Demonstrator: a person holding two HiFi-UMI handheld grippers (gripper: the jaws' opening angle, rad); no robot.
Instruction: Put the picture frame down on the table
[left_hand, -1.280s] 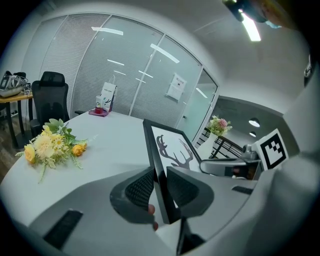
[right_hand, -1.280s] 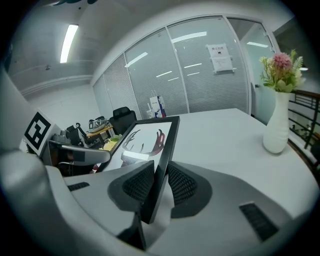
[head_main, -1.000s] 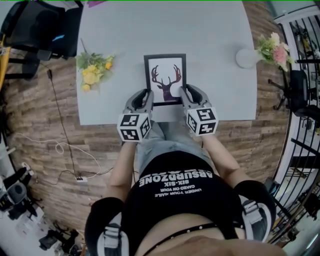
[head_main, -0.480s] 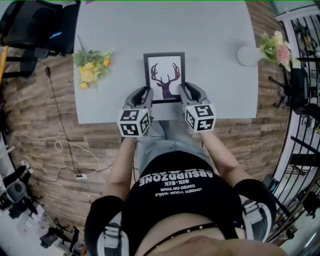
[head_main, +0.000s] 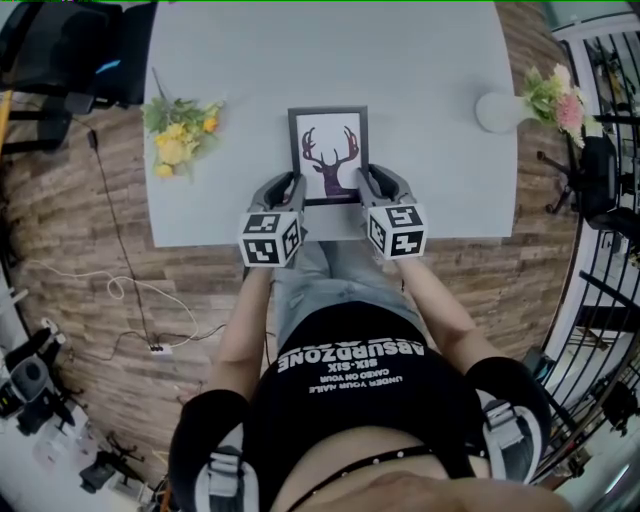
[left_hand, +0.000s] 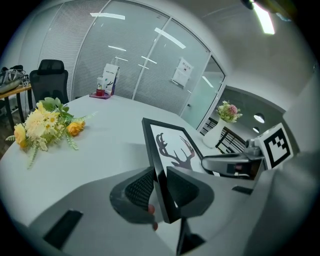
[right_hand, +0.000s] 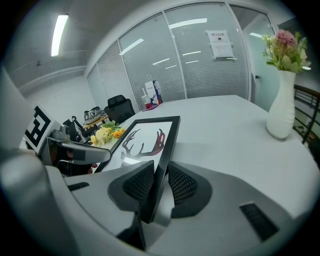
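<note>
Hardly anything has shifted in the last second: the picture frame (head_main: 328, 150) keeps its place over the near middle of the bench (head_main: 430, 70), and the two marker cubes have only crept slightly farther in. The left gripper (left_hand: 159, 186) is closed on the frame's left rail close to its near corner, with the ribbed fingers (left_hand: 140, 189) pressing front and back of the thin black moulding. The right gripper (right_hand: 160, 186) pinches the right rail in the same way.

The frame looks stiff, flat and light. The smooth moulding is probably slippery, and the front may be glazed, so it likely needs a gentle set-down, not a drop. The two side rails seem the sensible hold, as they keep the fingers off the print.

The frame's long axis runs near to far. The print faces up and the deer's antlers point to the far side. Both gripper views show the frame slanted, and a shadow lies on the bench past its far edge. Whether that edge touches the bench cannot be told.

A bunch of yellow flowers (head_main: 180, 135) lies well apart to the left, and a white vase (head_main: 495, 112) stands well apart to the right.
</note>
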